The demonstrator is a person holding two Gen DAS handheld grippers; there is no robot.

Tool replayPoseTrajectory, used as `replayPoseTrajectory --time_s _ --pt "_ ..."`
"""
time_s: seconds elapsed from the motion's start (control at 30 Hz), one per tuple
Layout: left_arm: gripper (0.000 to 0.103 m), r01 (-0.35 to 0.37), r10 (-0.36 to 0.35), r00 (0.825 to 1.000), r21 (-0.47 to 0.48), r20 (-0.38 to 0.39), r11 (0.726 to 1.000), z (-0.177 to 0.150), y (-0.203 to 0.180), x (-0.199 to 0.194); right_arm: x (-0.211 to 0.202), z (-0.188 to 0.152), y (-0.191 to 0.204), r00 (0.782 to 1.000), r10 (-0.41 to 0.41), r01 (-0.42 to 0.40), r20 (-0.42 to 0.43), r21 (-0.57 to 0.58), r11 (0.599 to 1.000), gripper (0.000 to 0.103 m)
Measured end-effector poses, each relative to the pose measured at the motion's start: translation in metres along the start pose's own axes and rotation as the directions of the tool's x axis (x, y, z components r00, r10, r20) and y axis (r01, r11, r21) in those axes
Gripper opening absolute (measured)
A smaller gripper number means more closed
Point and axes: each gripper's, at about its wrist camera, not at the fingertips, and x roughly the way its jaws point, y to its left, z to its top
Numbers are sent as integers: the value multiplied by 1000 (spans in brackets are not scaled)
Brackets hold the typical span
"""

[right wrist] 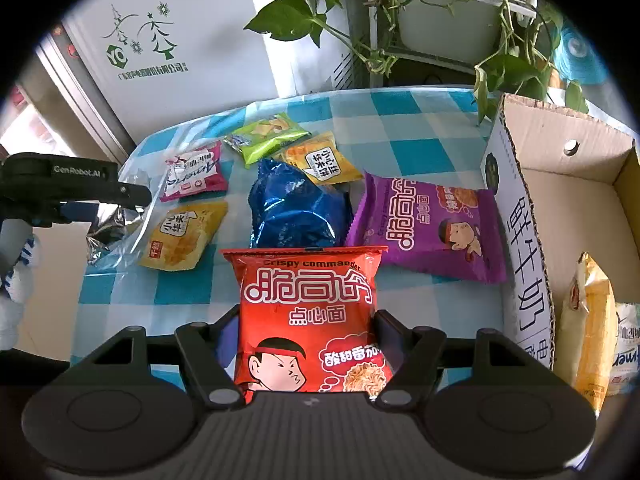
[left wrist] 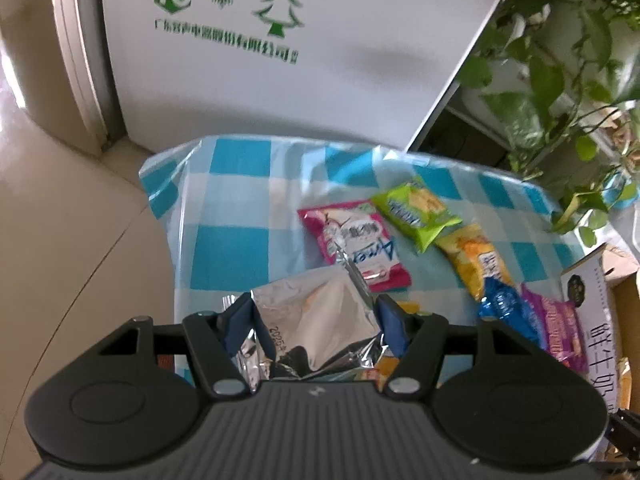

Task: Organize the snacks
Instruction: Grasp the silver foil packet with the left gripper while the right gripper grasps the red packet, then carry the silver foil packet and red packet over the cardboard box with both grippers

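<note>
Left tool (left wrist: 314, 320) pinches a silver packet (left wrist: 316, 324); right tool (right wrist: 306, 340) pinches a red noodle packet (right wrist: 308, 312).

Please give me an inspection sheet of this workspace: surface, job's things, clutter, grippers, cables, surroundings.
Surface: table under a blue-and-white checked cloth.
Job's things: red noodle-snack packet; silver foil packet; purple packet, blue packet, green packet, pink packet and two yellow packets lying on the cloth; cardboard box at the right, with packets inside.
Clutter: nothing seen.
Grippers: left gripper shut on the silver foil packet; right gripper shut on the red noodle-snack packet.
Cables: nothing seen.
Surroundings: white printed board and trailing green plant behind the table.
</note>
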Motion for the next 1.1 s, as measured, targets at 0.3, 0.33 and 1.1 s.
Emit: replayPoseTrajectory --time_s 0.3,0.33,1.1 --pt "65 28 -30 997 34 72 999 -6 -13 -23 -15 5 -3 998 16 -17 53 8 1000 75" --pt "65 28 -31 996 38 78 999 -8 -14 -24 -16 5 -4 998 18 -18 57 10 1000 75" --pt "65 71 -92 984 137 152 988 -75 -73 -49 -57 14 -36 982 -55 49 179 41 998 75"
